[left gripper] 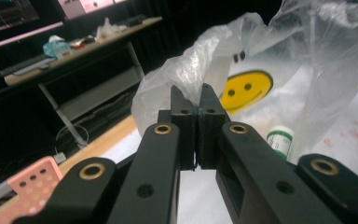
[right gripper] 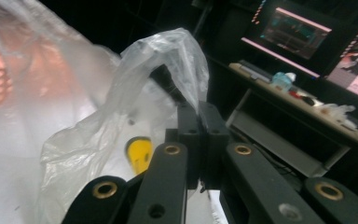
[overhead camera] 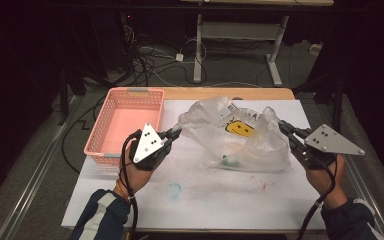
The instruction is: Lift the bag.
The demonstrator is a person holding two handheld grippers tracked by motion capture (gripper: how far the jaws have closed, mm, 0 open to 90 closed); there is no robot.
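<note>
bag: clear plastic bag with a yellow smiley face printed on it, sitting mid-table on the white sheet, just right of the pink basket. It's pulled up and out at both ends, so the middle sags while the two handle loops stand taut.

inside the bag: a little white bottle with a green label shows through the plastic in the left gripper view, resting low in the bag. Can't make out anything else in there.

why it's held like this: my guess is that one loop per gripper spreads the mouth and keeps the load hanging in the middle, so whatever's inside won't roll out. Looks like a lift or carry setup, maybe toward the basket, but that's just my read.

left gripper: jaws clenched flat together, with the bag's left handle loop pinched right at the tips. In its own view the film bunches up out of the seam between them.

right gripper: same deal, jaws fully closed on the right handle loop; the plastic arches up and over the tips in the right gripper view.

basket: empty as far as I can see, touching nothing, bag just beside it.

table: some green and red smudges on the sheet in front of the bag.
</note>
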